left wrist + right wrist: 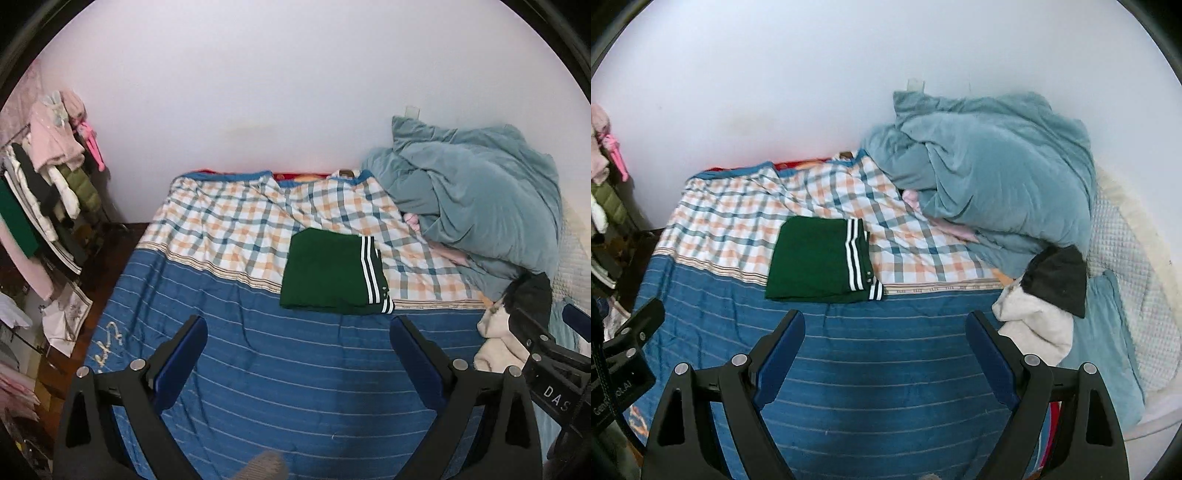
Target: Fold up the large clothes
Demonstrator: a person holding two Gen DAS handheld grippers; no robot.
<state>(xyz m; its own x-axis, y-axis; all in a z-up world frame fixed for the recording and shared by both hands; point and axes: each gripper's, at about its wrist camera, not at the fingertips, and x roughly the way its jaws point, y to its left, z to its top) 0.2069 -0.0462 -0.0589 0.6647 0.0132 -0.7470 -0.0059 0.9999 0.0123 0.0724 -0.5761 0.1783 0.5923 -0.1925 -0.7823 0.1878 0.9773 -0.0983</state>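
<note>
A dark green garment (325, 273) (816, 258) with white stripes along its right edge lies folded into a flat rectangle in the middle of the bed, where the checked sheet meets the blue striped blanket (280, 369) (886, 369). My left gripper (297, 325) hangs open high above the blanket, well short of the garment, nothing between its fingers. My right gripper (884, 321) is open too, empty, above the blanket in front of the garment. Each gripper's body shows at the edge of the other's view.
A heaped grey-blue duvet (476, 206) (993, 192) fills the bed's far right. A white and black clothes pile (1045, 306) (509, 325) lies to its front. A crowded clothes rack (48, 184) stands left of the bed against the white wall.
</note>
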